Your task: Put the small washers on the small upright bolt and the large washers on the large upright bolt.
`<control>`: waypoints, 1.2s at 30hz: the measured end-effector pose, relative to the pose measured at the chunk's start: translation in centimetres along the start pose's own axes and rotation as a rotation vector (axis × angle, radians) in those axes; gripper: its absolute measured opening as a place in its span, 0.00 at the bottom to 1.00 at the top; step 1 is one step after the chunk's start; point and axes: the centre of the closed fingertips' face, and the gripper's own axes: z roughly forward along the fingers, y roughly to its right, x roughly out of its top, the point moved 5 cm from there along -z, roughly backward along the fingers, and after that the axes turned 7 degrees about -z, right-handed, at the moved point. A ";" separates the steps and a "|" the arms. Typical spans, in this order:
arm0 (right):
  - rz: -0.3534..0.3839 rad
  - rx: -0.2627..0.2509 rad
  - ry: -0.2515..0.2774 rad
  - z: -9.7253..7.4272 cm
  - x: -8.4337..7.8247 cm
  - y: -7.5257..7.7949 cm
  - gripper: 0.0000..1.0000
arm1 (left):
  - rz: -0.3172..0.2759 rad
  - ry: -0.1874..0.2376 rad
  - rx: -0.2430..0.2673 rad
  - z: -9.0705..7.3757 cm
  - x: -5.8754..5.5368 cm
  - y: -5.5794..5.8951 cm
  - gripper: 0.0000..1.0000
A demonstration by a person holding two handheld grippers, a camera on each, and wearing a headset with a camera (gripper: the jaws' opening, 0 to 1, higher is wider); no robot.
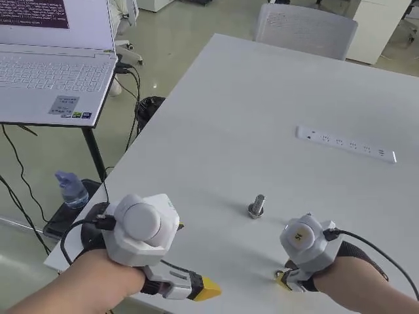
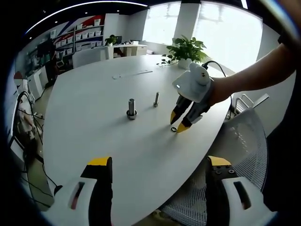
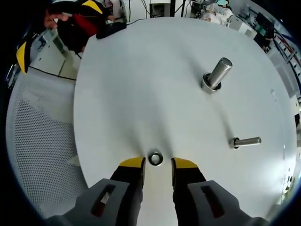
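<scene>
steel washer [image 3: 155, 158]: lies flat on the white table [image 3: 131, 84] near its edge, between the tips of the right gripper [image 3: 158, 165]; size class cannot be told.
right gripper: jaws part open, astride the washer, gripping nothing.
bolts: large bolt [image 3: 217, 73] and small bolt [image 3: 247, 141] stand upright, well apart from the washer.
left gripper [image 2: 159, 162]: jaws wide, empty, beyond the table edge.
risk: thin washer may skid or flip from closing jaws on the smooth top and drop off the near edge.
</scene>
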 end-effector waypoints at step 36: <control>-0.008 0.008 -0.050 0.1 0.5 0.1 0.11 | -0.006 -0.007 0.004 0.2 -0.2 0.0 0.79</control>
